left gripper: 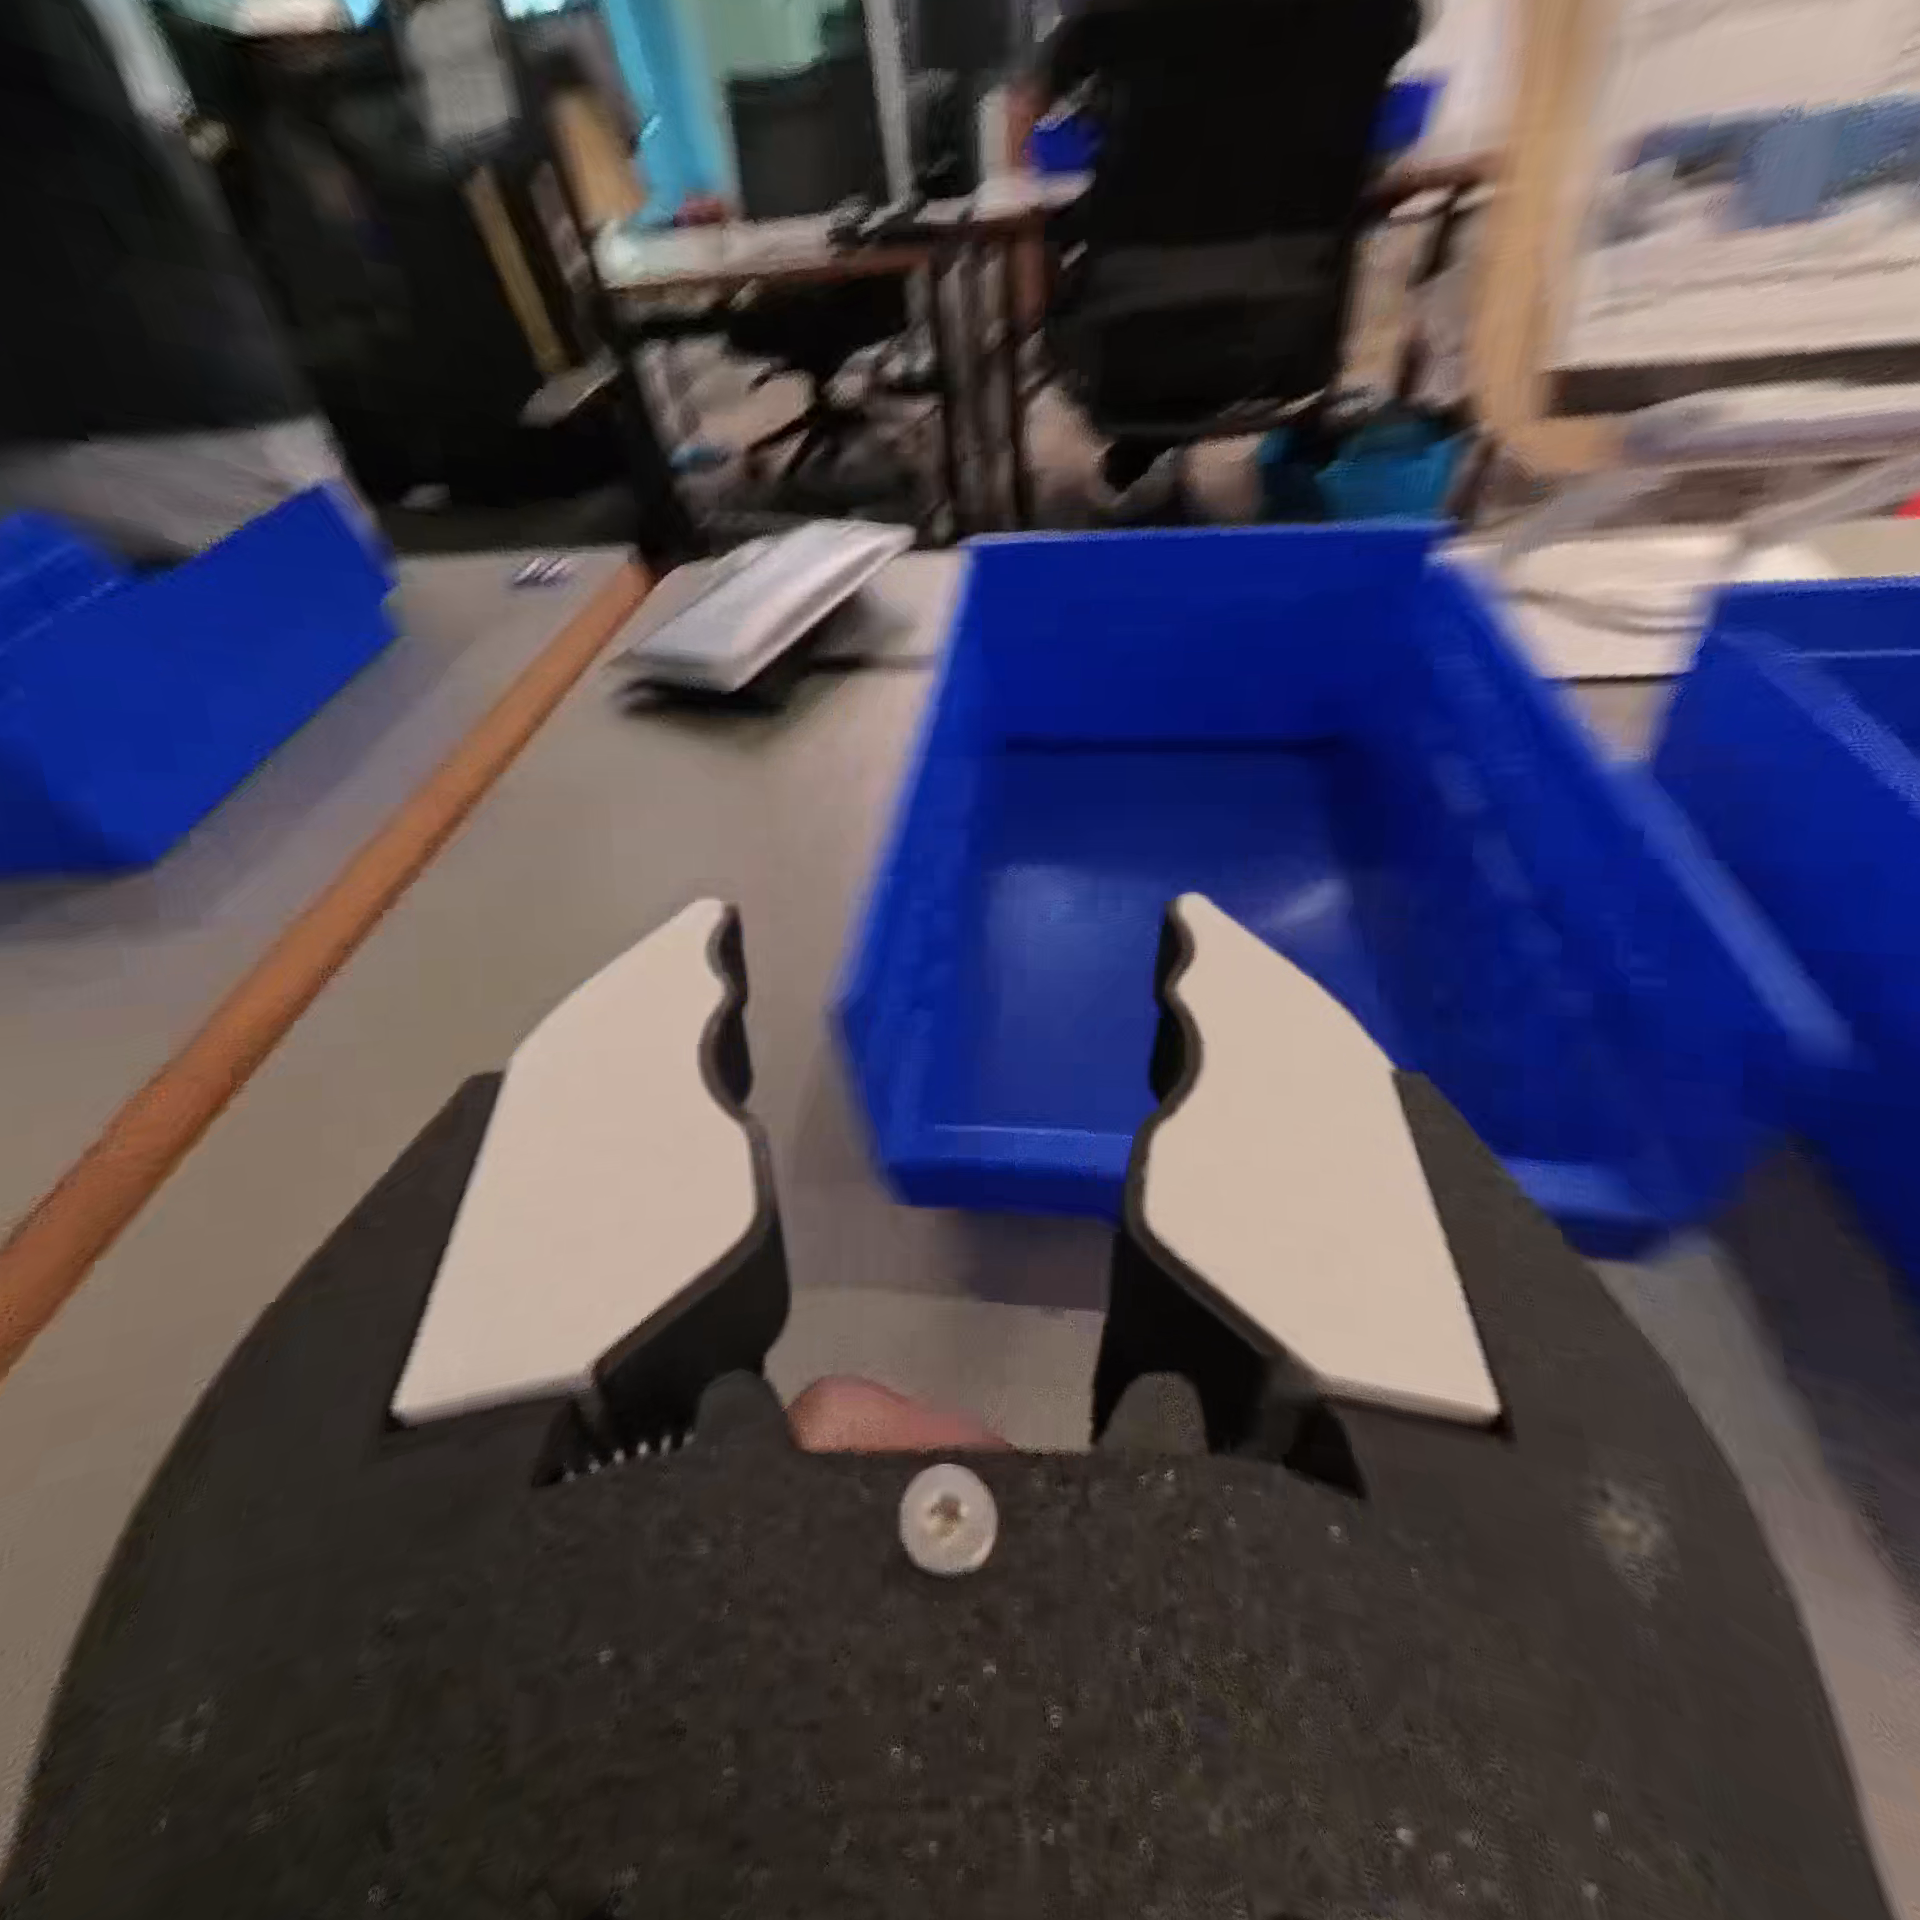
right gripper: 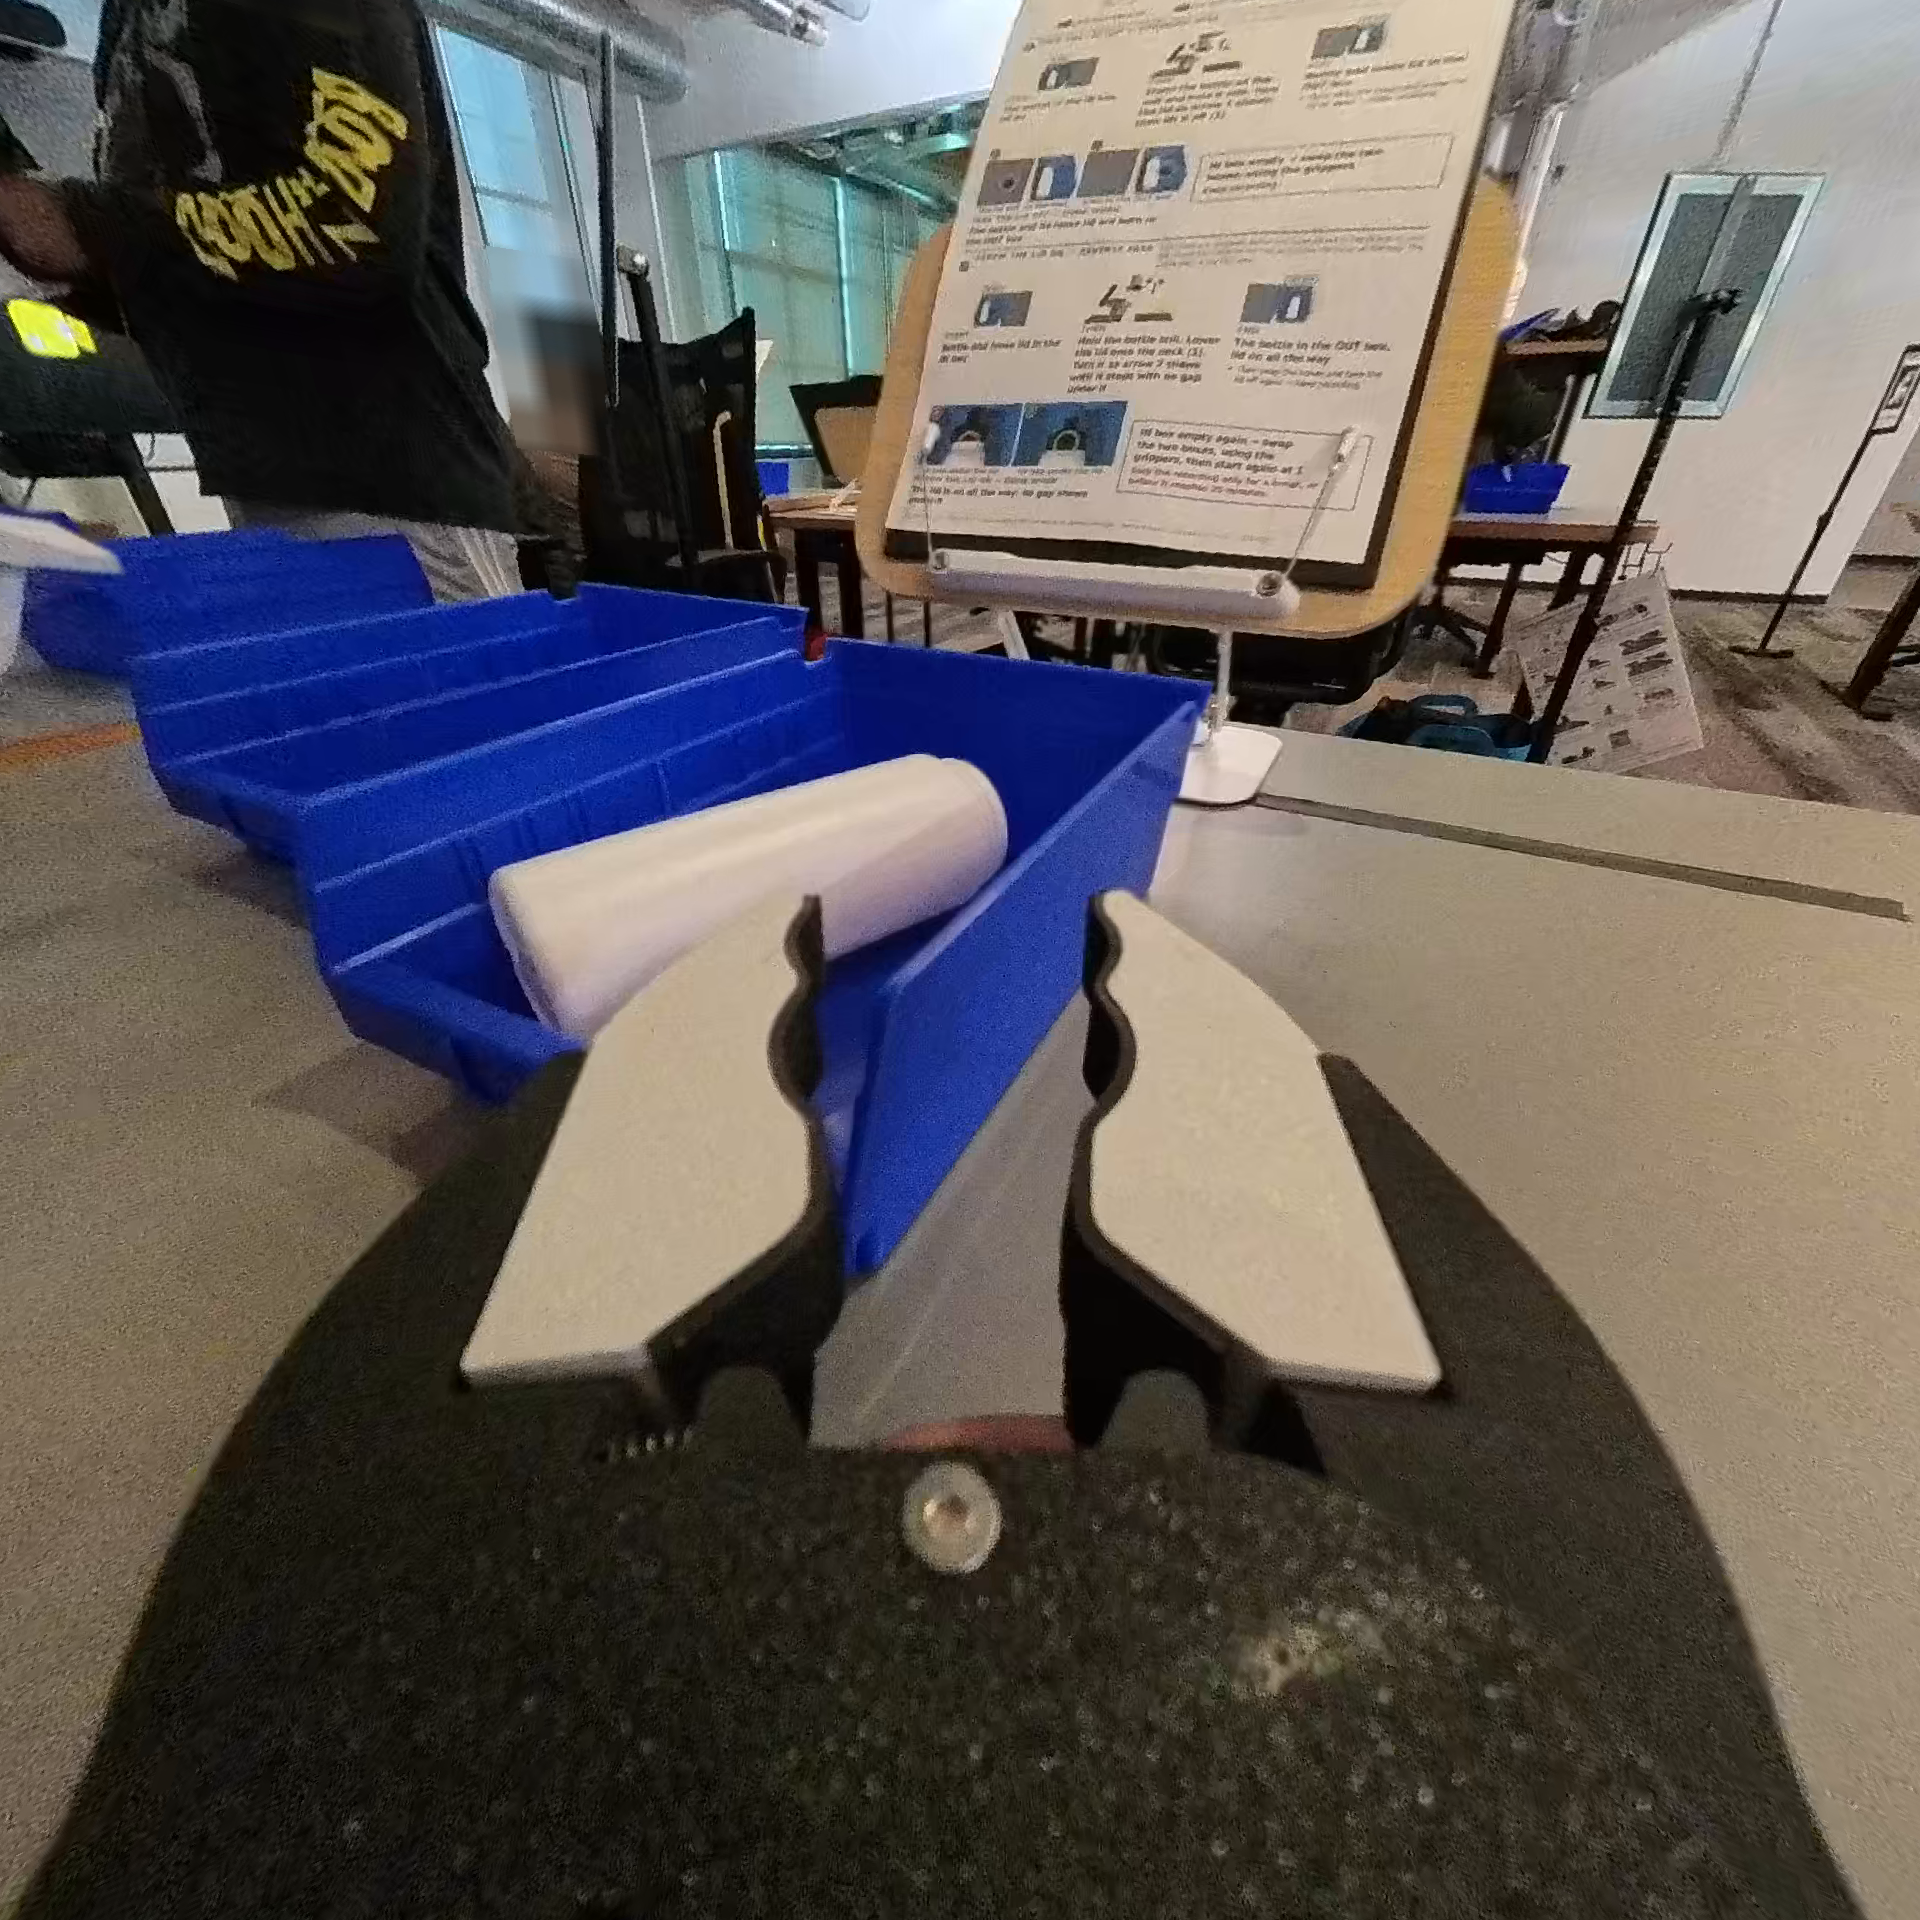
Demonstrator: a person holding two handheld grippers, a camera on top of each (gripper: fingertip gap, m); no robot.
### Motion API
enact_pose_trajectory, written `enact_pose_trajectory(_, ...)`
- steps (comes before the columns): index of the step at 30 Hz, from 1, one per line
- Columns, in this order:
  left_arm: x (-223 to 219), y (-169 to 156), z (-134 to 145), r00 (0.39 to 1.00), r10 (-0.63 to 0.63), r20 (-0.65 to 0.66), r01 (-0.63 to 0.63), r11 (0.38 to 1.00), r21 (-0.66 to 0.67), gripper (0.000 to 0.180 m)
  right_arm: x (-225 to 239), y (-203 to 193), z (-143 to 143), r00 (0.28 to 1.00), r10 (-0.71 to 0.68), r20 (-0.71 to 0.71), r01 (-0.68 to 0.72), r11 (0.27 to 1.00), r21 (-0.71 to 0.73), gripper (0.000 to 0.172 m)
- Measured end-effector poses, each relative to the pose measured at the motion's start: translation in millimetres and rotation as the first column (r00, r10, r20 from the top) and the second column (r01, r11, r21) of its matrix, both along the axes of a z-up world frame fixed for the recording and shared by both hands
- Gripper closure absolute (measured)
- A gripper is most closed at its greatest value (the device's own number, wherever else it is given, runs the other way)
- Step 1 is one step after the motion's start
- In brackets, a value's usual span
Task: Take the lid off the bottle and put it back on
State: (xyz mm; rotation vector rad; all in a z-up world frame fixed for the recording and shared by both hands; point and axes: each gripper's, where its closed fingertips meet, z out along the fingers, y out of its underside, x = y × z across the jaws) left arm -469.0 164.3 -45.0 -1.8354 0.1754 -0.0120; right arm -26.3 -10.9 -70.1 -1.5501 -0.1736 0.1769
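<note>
A white bottle (right gripper: 748,873) lies on its side in a blue bin (right gripper: 1039,717) in the right wrist view. I cannot tell whether its lid is on. My right gripper (right gripper: 951,925) is open and empty, just in front of that bin's near right corner, above the bin's right wall. My left gripper (left gripper: 951,925) is open wide and empty, held over the near left rim of another blue bin (left gripper: 1455,748), which looks empty. The left wrist view is blurred by motion.
More blue bins (right gripper: 312,644) stand to the left of the bottle's bin, and others show in the left wrist view (left gripper: 177,686) (left gripper: 1818,748). An instruction sheet on a stand (right gripper: 1195,291) is behind the bin. A person (right gripper: 291,260) stands at the far left. A grey table (right gripper: 1558,1039) extends right.
</note>
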Motion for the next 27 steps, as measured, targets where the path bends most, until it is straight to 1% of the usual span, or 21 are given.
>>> enact_pose_trajectory(1, -23, 11, -8, 0.999, 0.034, 0.021, -0.033, 0.998, -0.044, 0.100, -5, 0, -2, 1.000, 0.004, 0.024, -0.004, 1.000, -0.006, 0.126)
enact_pose_trajectory(2, -38, 21, -18, 0.998, 0.035, 0.060, -0.030, 0.996, -0.087, 0.095, -12, 1, -3, 0.999, 0.012, 0.049, -0.012, 1.000, -0.005, 0.128)
enact_pose_trajectory(3, -44, 28, -28, 0.994, 0.006, 0.111, 0.008, 0.992, -0.124, 0.094, -20, 0, -3, 0.997, 0.027, 0.074, -0.027, 1.000, 0.000, 0.130)
enact_pose_trajectory(5, -42, 39, -46, 0.977, -0.075, 0.198, 0.109, 0.980, -0.168, 0.094, -44, -2, -3, 0.989, 0.069, 0.130, -0.072, 0.997, 0.015, 0.133)
enact_pose_trajectory(8, -37, 51, -63, 0.972, -0.114, 0.206, 0.150, 0.974, -0.167, 0.101, -87, -12, -3, 0.957, 0.139, 0.256, -0.157, 0.986, 0.052, 0.133)
enact_pose_trajectory(10, -28, 56, -70, 0.963, -0.133, 0.234, 0.177, 0.968, -0.176, 0.112, -124, -23, -8, 0.911, 0.213, 0.353, -0.249, 0.967, 0.060, 0.132)
enact_pose_trajectory(12, -20, 58, -70, 0.954, -0.145, 0.264, 0.193, 0.967, -0.167, 0.142, -162, -38, -19, 0.855, 0.295, 0.427, -0.345, 0.938, 0.043, 0.133)
enact_pose_trajectory(13, -16, 57, -70, 0.951, -0.157, 0.268, 0.206, 0.964, -0.166, 0.156, -179, -45, -23, 0.837, 0.320, 0.445, -0.376, 0.926, 0.041, 0.132)
enact_pose_trajectory(14, -11, 56, -71, 0.952, -0.164, 0.258, 0.211, 0.963, -0.169, 0.175, -193, -51, -25, 0.834, 0.328, 0.444, -0.390, 0.919, 0.053, 0.129)
enact_pose_trajectory(15, -11, 56, -72, 0.962, -0.149, 0.230, 0.191, 0.967, -0.171, 0.177, -207, -58, -26, 0.818, 0.351, 0.456, -0.415, 0.909, 0.044, 0.130)
enact_pose_trajectory(16, -10, 53, -72, 0.967, -0.147, 0.208, 0.184, 0.968, -0.171, 0.177, -221, -64, -28, 0.805, 0.391, 0.446, -0.446, 0.895, 0.019, 0.129)
enact_pose_trajectory(17, -8, 48, -73, 0.968, -0.147, 0.204, 0.185, 0.966, -0.180, 0.178, -235, -69, -28, 0.802, 0.440, 0.403, -0.478, 0.879, -0.009, 0.128)
enact_pose_trajectory(19, -8, 33, -73, 0.976, -0.116, 0.186, 0.152, 0.969, -0.193, 0.178, -258, -74, -27, 0.811, 0.519, 0.270, -0.520, 0.851, -0.073, 0.122)
enact_pose_trajectory(20, -9, 23, -73, 0.981, -0.104, 0.163, 0.136, 0.970, -0.200, 0.178, -267, -72, -28, 0.816, 0.536, 0.217, -0.524, 0.844, -0.117, 0.116)
enact_pose_trajectory(21, -10, 13, -73, 0.984, -0.096, 0.152, 0.127, 0.970, -0.208, 0.178, -274, -67, -32, 0.817, 0.543, 0.195, -0.516, 0.839, -0.173, 0.107)
enact_pose_trajectory(23, -15, -11, -73, 0.984, -0.046, 0.172, 0.084, 0.971, -0.222, 0.178, -277, -50, -43, 0.851, 0.499, 0.164, -0.443, 0.849, -0.287, 0.101)
enact_pose_trajectory(24, -17, -25, -73, 0.985, -0.021, 0.174, 0.060, 0.974, -0.220, 0.178, -277, -40, -48, 0.873, 0.471, 0.123, -0.410, 0.848, -0.335, 0.097)
enact_pose_trajectory(25, -20, -40, -73, 0.987, -0.004, 0.161, 0.039, 0.976, -0.215, 0.178, -275, -29, -52, 0.900, 0.429, 0.082, -0.371, 0.850, -0.374, 0.096)
enact_pose_trajectory(27, -24, -70, -73, 0.989, 0.027, 0.144, 0.004, 0.976, -0.216, 0.178, -265, -5, -61, 0.954, 0.299, 0.030, -0.259, 0.868, -0.424, 0.095)
